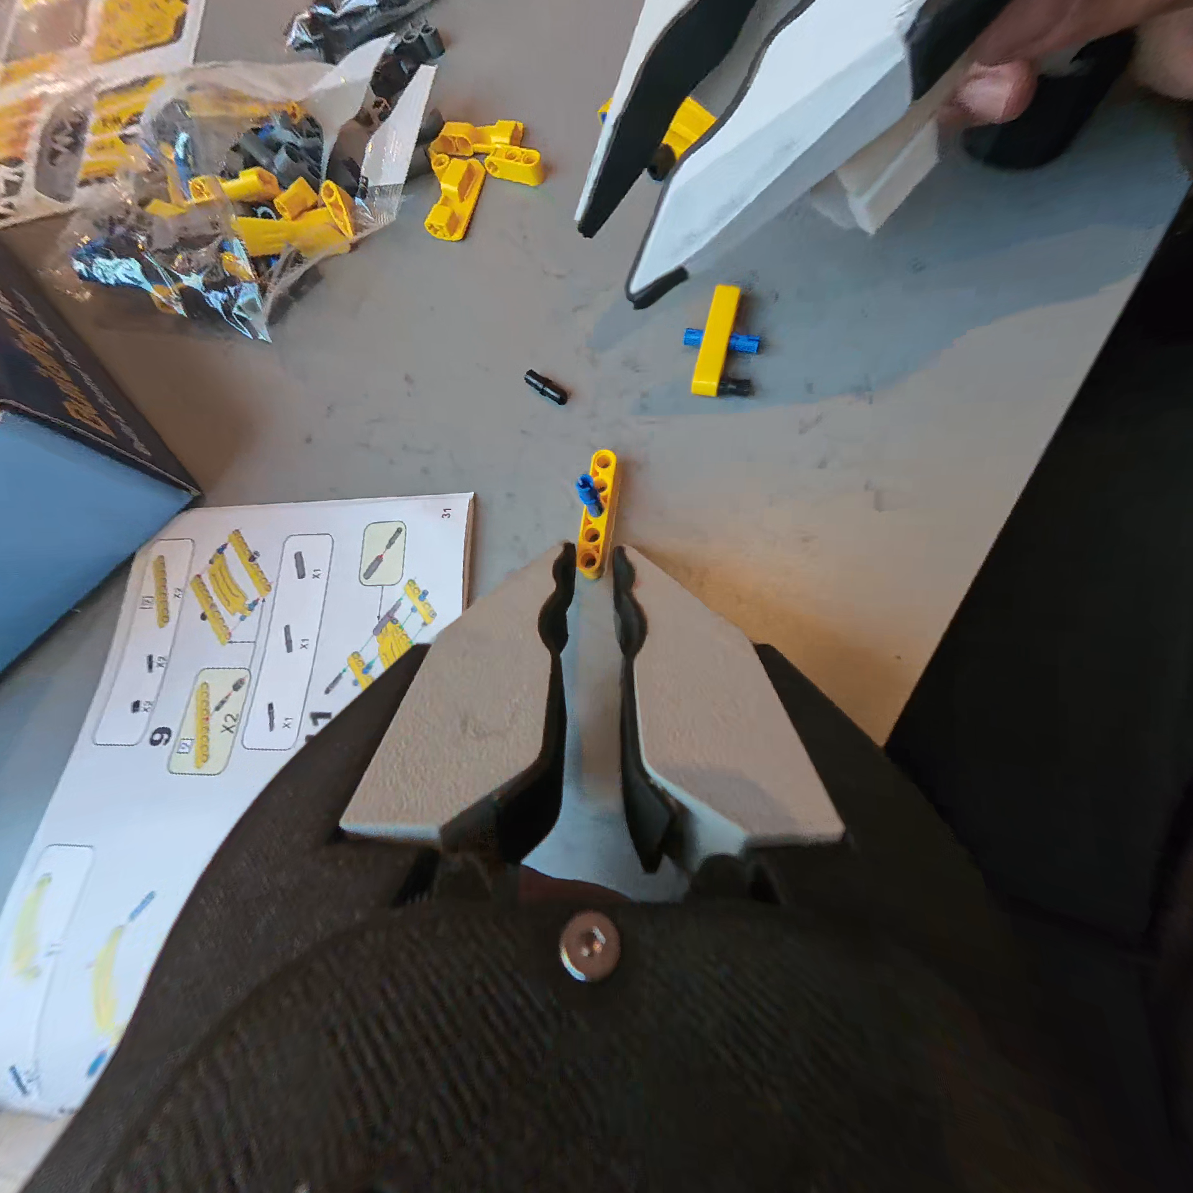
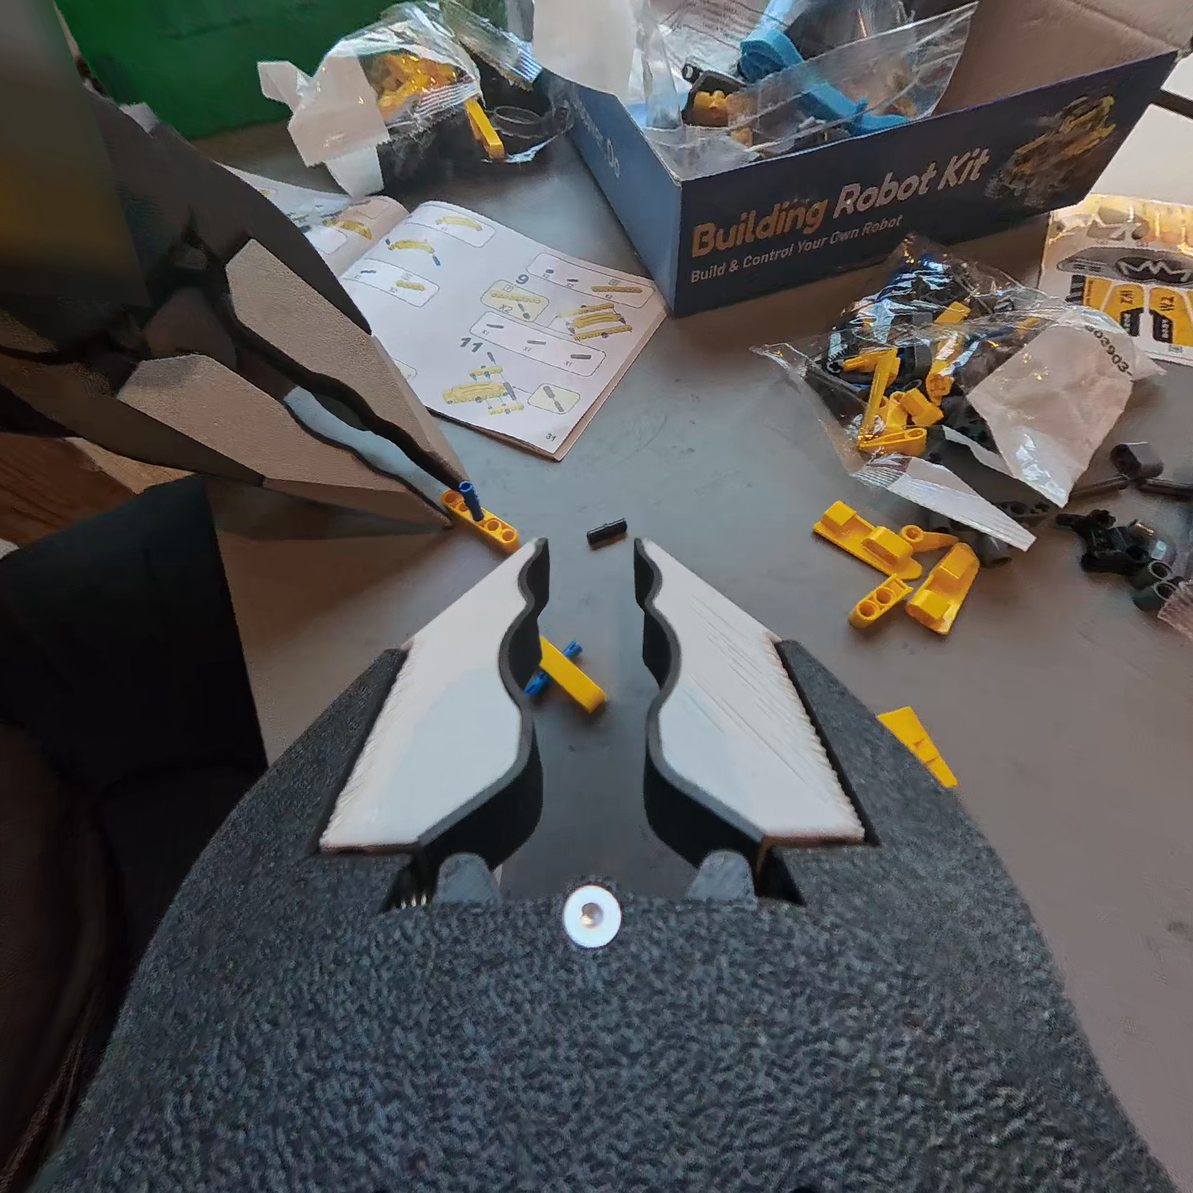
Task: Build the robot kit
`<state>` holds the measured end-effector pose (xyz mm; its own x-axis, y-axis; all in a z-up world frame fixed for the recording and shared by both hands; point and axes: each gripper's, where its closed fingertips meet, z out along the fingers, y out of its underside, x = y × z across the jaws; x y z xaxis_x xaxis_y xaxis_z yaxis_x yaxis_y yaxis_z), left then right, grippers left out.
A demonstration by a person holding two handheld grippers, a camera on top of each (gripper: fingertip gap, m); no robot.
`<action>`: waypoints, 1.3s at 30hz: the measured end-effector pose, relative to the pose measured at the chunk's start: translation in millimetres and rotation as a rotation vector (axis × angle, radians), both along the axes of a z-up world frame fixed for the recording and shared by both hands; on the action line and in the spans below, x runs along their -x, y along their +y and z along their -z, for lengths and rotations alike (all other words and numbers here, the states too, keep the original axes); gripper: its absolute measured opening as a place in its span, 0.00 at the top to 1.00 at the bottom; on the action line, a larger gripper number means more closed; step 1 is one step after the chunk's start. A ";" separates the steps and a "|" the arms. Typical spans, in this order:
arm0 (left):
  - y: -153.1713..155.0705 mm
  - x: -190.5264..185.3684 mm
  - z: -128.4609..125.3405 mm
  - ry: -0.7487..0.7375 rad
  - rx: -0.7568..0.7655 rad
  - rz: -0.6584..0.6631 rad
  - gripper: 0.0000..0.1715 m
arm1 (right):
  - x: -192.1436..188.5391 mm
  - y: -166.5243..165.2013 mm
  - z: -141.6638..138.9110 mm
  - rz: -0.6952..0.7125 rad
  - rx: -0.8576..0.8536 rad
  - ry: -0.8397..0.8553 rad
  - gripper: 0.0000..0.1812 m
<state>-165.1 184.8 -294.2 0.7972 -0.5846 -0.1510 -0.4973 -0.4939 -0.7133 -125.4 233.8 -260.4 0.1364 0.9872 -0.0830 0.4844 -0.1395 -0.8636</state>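
grey table (image 1: 774, 516): left tool (image 1: 589, 560) grips yellow beam (image 1: 597, 510).

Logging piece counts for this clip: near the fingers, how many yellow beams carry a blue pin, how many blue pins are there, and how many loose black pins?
Yellow beams with a blue pin: 2
Blue pins: 2
Loose black pins: 1
Total: 5

Your left tool (image 1: 589, 560) grips the near end of a holed beam (image 1: 597, 513) lying on the tabletop (image 1: 807, 516); a pin (image 1: 545, 386) lies just beyond it. The booklet (image 1: 258, 645) lies to its left, the bag of parts (image 1: 226, 206) farther back. Your right tool (image 2: 591, 549) hovers apart over a second beam (image 2: 571, 678).
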 end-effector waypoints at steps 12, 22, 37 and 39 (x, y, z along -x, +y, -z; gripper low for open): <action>-16.9 -16.4 0.6 -0.103 0.105 0.059 0.87 | 12.6 15.5 17.7 0.028 0.051 -0.106 0.84; -12.9 11.6 -22.2 -0.022 0.048 0.022 0.80 | 26.5 12.2 31.2 0.001 0.072 -0.194 0.86; -2.0 16.2 -42.0 0.206 -0.230 0.102 0.88 | 29.8 -14.3 10.2 -0.125 0.158 -0.091 0.98; -1.8 11.5 -45.4 0.288 -0.309 0.148 0.89 | 31.8 -26.8 -1.5 -0.171 0.230 -0.050 0.98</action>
<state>-176.6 183.0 -248.8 0.6085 -0.5812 -0.5403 -0.7464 -0.1880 -0.6384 -157.3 207.0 -258.9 -0.0206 0.9523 -0.3044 0.5591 -0.2414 -0.7932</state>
